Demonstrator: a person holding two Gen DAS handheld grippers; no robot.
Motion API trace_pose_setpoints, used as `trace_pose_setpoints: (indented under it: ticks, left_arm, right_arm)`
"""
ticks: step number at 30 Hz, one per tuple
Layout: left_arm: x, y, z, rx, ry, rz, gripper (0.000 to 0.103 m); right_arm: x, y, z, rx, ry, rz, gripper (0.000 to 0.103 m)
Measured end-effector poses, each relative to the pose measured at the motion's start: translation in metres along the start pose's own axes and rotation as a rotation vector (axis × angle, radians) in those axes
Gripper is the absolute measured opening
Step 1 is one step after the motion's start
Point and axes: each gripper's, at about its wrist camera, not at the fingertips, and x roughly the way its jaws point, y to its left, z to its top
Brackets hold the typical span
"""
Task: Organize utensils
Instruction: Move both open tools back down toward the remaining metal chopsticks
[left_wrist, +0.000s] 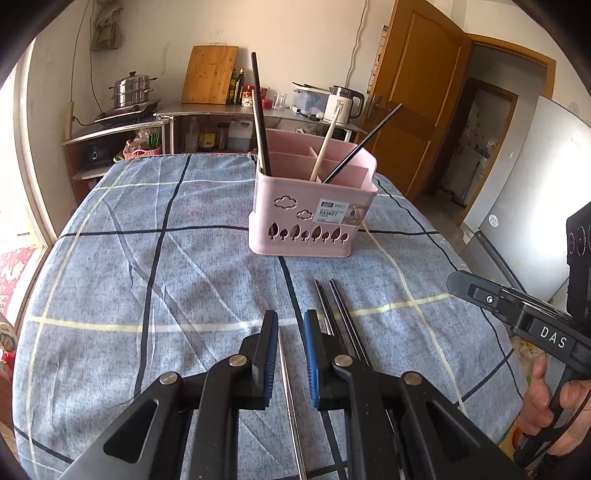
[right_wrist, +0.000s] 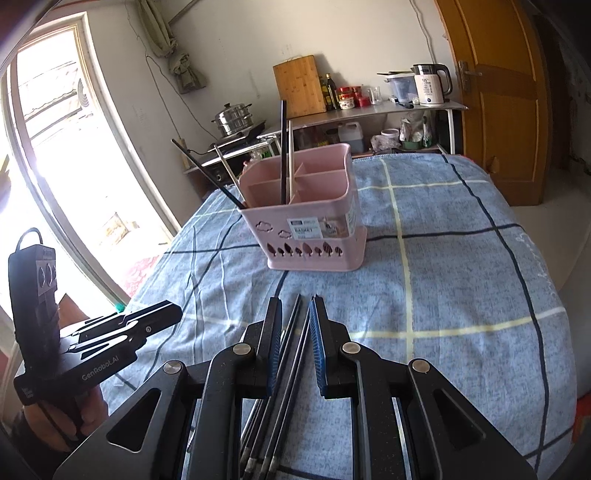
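A pink utensil basket (left_wrist: 314, 218) (right_wrist: 314, 236) stands mid-table, with black and pale chopsticks upright in its compartments. My left gripper (left_wrist: 290, 325) hangs low over the cloth, open by a narrow gap. A thin silver chopstick (left_wrist: 286, 373) lies on the cloth below that gap. Dark chopsticks (left_wrist: 334, 310) lie just to its right, partly under the right finger. My right gripper (right_wrist: 296, 306) is also narrowly open. Several dark chopsticks (right_wrist: 288, 350) show through its gap, and the pads do not press on them. Each gripper appears at the edge of the other's view, held by a hand.
A blue checked cloth (left_wrist: 147, 258) covers the table. Behind it a steel counter (right_wrist: 406, 107) carries a kettle, a cutting board, bottles and a steamer pot. A wooden door (left_wrist: 417, 92) and a fridge (left_wrist: 535, 184) stand to the right, and a bright window (right_wrist: 55, 147) to the left.
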Motion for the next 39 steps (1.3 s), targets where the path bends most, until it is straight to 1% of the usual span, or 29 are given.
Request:
trace_pose_setpoints:
  ticks: [8,15,19,25,28,32,39]
  left_arm:
    - [0.014,0.001,-0.014,0.0,0.051,0.002,0.013]
    - [0.041,0.001,-0.022,0.005,0.126,-0.001,0.013]
    - [0.059,0.003,-0.027,0.005,0.161,0.011,0.013]
    - [0.076,0.007,-0.034,-0.004,0.196,0.027,0.013]
    - [0.079,0.007,-0.036,0.001,0.187,0.033,0.013]
    - [0.081,0.01,-0.036,0.002,0.179,0.038,0.01]
    - [0.077,0.022,-0.036,-0.023,0.171,0.033,0.009]
  right_arm:
    - [0.01,0.003,-0.015,0.007,0.042,0.005,0.016]
    - [0.022,0.007,-0.023,0.003,0.078,0.019,0.016]
    - [0.031,0.008,-0.026,0.003,0.103,0.029,0.016]
    - [0.048,0.012,-0.028,-0.01,0.144,0.05,0.016]
    - [0.06,0.015,-0.027,-0.025,0.167,0.062,0.016]
    - [0.08,0.02,-0.023,-0.032,0.203,0.084,0.016]
    - [0.112,0.024,-0.017,-0.033,0.25,0.106,0.017]
